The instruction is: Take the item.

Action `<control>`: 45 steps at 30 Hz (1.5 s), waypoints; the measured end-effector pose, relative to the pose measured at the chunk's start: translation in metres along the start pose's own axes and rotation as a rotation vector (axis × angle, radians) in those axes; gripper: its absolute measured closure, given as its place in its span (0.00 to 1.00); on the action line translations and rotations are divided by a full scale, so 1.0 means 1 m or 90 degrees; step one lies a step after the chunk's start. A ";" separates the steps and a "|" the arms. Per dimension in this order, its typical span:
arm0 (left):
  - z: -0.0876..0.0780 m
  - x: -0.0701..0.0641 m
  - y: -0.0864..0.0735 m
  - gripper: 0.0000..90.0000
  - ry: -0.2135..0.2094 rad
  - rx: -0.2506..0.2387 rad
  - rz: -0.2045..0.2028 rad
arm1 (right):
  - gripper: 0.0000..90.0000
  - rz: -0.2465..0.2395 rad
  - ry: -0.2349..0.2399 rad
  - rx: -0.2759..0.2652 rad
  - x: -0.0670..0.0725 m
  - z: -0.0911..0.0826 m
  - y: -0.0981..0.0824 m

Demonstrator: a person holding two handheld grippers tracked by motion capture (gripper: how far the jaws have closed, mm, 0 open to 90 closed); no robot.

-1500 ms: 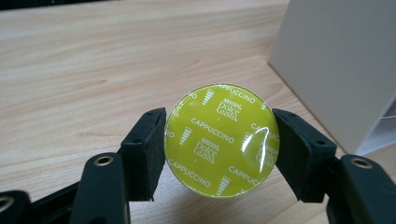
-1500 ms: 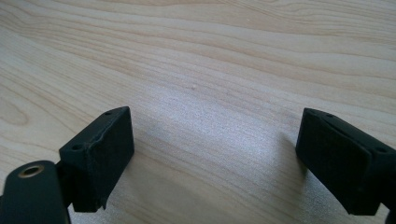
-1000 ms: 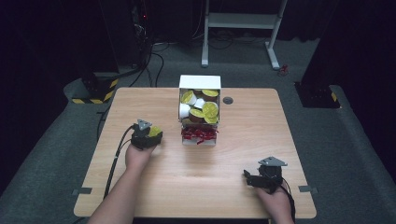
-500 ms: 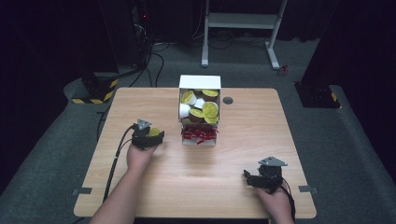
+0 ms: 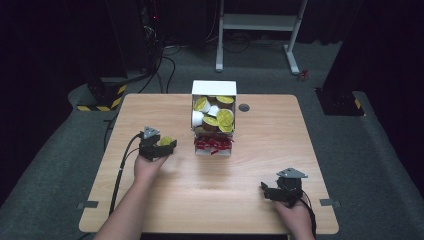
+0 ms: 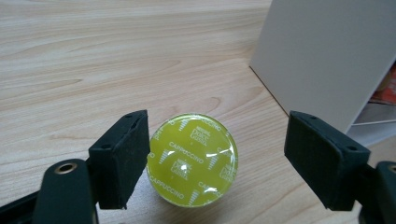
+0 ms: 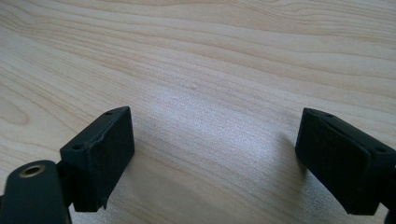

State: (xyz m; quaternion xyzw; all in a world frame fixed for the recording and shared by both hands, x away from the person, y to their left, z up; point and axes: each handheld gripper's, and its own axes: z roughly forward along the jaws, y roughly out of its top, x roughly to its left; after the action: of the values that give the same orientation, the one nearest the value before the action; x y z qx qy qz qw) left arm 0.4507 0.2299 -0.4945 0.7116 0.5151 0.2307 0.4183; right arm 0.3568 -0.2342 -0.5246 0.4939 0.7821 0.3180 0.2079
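Left claw [image 6: 217, 154] jaws just opening, releasing yellow cappuccino capsule [image 6: 192, 159] onto desk [image 6: 93, 56] beside white box [image 6: 327, 56], likely unpacking. Right claw [image 7: 215, 158] apart, idle.

high view: overhead, far | gripper views: close, low | shared: table [image 5: 165, 200]

Black tongs [image 5: 169, 145]; grey triangular top plates; black cable; forearms seemingly bare.
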 end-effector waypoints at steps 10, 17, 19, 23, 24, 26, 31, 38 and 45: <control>-0.015 0.000 0.001 0.25 -0.005 -0.003 -0.004 | 0.13 0.000 0.000 0.000 0.000 0.000 0.000; -0.028 0.004 -0.005 0.25 -0.019 -0.007 -0.019 | 0.13 0.000 0.000 0.000 0.000 0.000 0.000; -0.032 0.004 -0.008 0.24 -0.024 -0.006 -0.015 | 0.13 0.000 0.000 0.000 0.000 0.000 0.000; -0.042 0.003 -0.014 0.23 -0.032 -0.008 -0.012 | 0.13 0.000 0.001 0.001 0.000 0.000 0.000; -0.042 0.003 -0.014 0.23 -0.032 -0.008 -0.012 | 0.13 0.000 0.001 0.001 0.000 0.000 0.000; -0.046 0.003 -0.017 0.22 -0.035 -0.007 -0.008 | 0.13 0.000 0.001 0.001 0.000 0.000 0.000; -0.062 0.007 -0.029 0.21 -0.031 0.001 0.009 | 0.13 0.000 0.001 0.001 0.000 0.000 0.000; -0.077 0.015 -0.049 0.22 -0.027 0.017 0.008 | 0.13 0.000 0.001 0.001 0.000 0.000 0.000; -0.096 0.023 -0.079 0.21 -0.018 0.077 0.036 | 0.13 0.002 0.001 0.001 0.000 0.000 0.000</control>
State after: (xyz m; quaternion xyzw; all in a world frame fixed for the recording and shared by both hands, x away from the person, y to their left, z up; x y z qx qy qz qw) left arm 0.3435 0.2946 -0.5102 0.7531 0.5019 0.2008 0.3751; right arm 0.3566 -0.2341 -0.5245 0.4949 0.7818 0.3179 0.2067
